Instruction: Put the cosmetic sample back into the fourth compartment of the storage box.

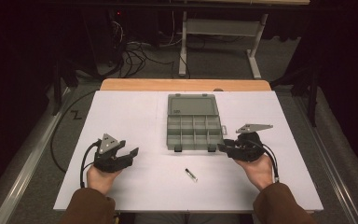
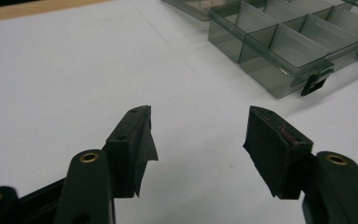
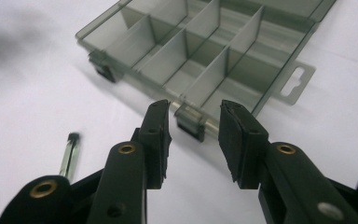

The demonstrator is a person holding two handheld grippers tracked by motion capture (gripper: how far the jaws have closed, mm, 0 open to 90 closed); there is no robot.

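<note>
A grey see-through compartment box [image 1: 193, 133] lies open at the table's middle, its lid [image 1: 191, 105] folded back. The compartments look empty. A small thin stick with a dark tip [image 1: 191, 175] lies on the white table in front of the box. My left gripper [image 1: 129, 147] is held low to the left of the box, open, with nothing between its jaws [image 2: 198, 114]. My right gripper [image 1: 223, 144] is at the box's front right corner, also open. In the right gripper view its jaws [image 3: 193, 109] frame a black latch [image 3: 190, 125] on the box's front edge without touching it. The stick [image 3: 70, 154] lies to their left.
The white table top [image 1: 135, 107] has a wooden strip [image 1: 186, 85] along its far edge. Beyond it are a dark floor, cables [image 1: 133, 58] and a white table frame [image 1: 219, 28]. A black cable [image 1: 60, 126] loops off the table's left side.
</note>
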